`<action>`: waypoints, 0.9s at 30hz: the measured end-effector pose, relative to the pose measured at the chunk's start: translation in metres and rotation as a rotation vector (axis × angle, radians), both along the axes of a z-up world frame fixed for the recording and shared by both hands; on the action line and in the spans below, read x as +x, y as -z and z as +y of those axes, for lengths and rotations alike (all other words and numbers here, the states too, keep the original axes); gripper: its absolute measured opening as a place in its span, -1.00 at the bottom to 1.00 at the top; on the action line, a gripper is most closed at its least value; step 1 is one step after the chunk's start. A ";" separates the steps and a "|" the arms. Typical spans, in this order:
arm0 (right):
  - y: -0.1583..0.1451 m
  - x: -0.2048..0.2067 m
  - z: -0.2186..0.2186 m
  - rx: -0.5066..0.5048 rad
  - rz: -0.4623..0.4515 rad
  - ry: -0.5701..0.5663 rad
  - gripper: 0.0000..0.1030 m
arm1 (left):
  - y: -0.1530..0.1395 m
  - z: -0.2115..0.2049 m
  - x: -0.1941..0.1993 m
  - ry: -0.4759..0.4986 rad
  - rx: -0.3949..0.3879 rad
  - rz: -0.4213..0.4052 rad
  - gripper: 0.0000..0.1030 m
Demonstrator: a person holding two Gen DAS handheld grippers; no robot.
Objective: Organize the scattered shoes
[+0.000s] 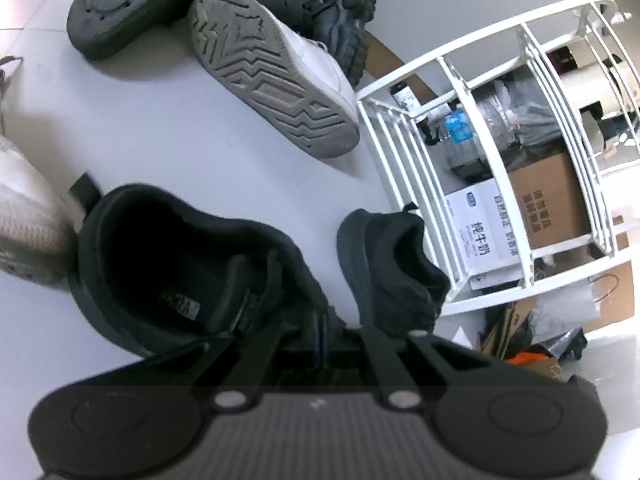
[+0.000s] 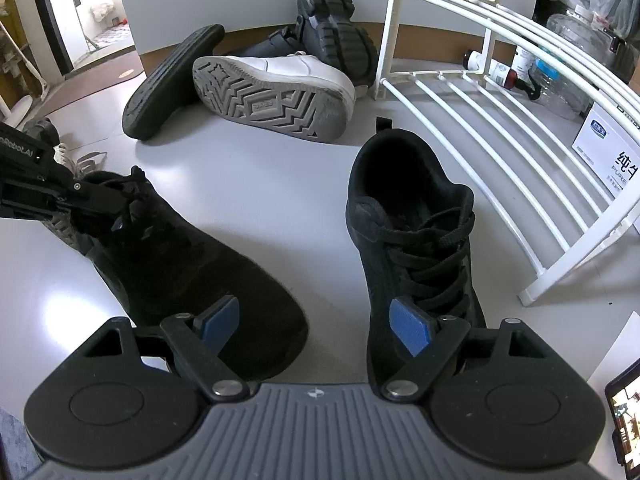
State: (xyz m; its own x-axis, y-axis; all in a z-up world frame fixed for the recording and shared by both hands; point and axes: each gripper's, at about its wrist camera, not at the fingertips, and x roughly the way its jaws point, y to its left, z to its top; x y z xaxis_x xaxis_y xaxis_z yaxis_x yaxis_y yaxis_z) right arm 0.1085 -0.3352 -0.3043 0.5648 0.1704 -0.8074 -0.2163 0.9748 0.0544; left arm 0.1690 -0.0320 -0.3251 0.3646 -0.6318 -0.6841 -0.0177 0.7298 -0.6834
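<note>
Two black lace-up sneakers stand on the pale floor. My left gripper [image 1: 320,330] is shut on the collar and tongue of the left black sneaker [image 1: 180,272]; the right wrist view shows the same gripper [image 2: 114,214] clamped at that sneaker's [image 2: 188,264] opening. The other black sneaker [image 2: 416,240] stands free beside the white rack [image 2: 500,152], also seen in the left wrist view as the black sneaker [image 1: 392,272]. My right gripper [image 2: 316,326] is open and low, its blue pads [image 2: 412,330] spread over both toes, with bare floor between them.
A white sneaker [image 2: 272,92] lies on its side by the wall, with a black sandal [image 2: 168,88] and a chunky black shoe [image 2: 332,28]. A beige shoe [image 1: 24,216] lies at the left. Boxes [image 1: 548,200] and bottles sit behind the rack. A screen [image 2: 624,412] is at the lower right.
</note>
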 end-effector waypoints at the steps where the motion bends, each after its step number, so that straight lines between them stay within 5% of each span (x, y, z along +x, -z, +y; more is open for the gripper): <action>1: 0.000 0.000 0.000 0.001 0.000 -0.001 0.68 | 0.000 -0.002 -0.001 0.001 -0.002 -0.002 -0.98; 20: 0.010 -0.004 0.008 0.001 0.034 -0.098 0.68 | 0.005 -0.037 -0.010 0.135 0.017 -0.021 -0.98; 27: 0.017 -0.005 0.027 -0.036 0.021 -0.217 0.68 | -0.008 -0.025 -0.016 0.152 0.067 -0.054 -0.51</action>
State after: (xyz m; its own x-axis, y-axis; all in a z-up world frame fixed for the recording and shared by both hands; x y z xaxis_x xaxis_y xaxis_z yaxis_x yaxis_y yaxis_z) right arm 0.1035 -0.3081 -0.3208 0.5010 0.2570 -0.8264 -0.4207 0.9068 0.0269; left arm 0.1527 -0.0565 -0.3170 0.3052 -0.6363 -0.7085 0.1318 0.7650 -0.6304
